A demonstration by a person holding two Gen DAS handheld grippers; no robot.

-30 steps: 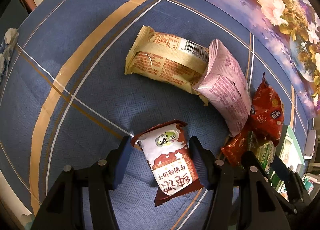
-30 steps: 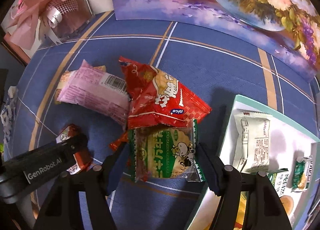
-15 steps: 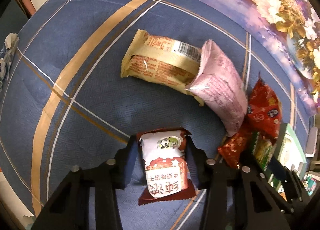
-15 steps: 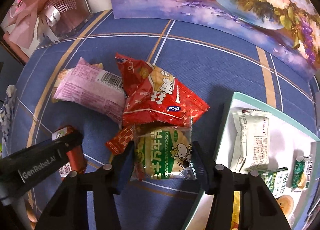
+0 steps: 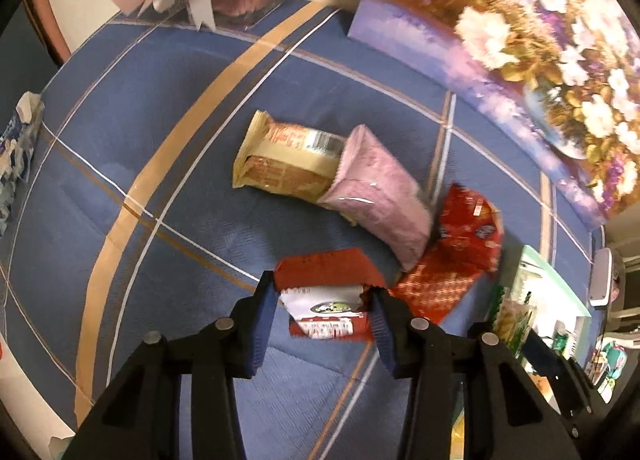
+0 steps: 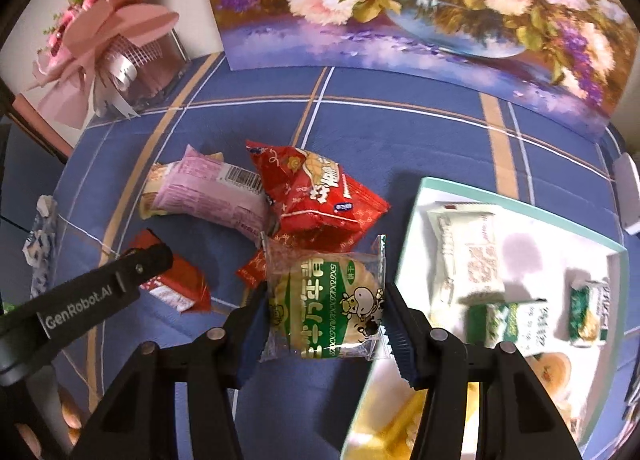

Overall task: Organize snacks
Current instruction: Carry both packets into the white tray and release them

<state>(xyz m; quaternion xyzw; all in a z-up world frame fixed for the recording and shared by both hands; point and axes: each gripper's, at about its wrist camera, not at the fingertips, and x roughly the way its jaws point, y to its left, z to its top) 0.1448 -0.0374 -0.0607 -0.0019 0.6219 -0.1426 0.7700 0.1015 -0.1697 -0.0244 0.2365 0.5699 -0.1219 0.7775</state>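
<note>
The left claw clamps a red-and-white snack packet; the right claw clamps a green cow-print packet, the tray at its 3 o'clock.

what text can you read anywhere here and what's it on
"GenRobot.AI": side of the left gripper.
Green pack in the right gripper: large print, not surely readable.
Red bag: white characters, unreadable.
Pink pack: barcode, digits too small.
Red-and-white pack, tan pack, tray packs: blurred.
</note>
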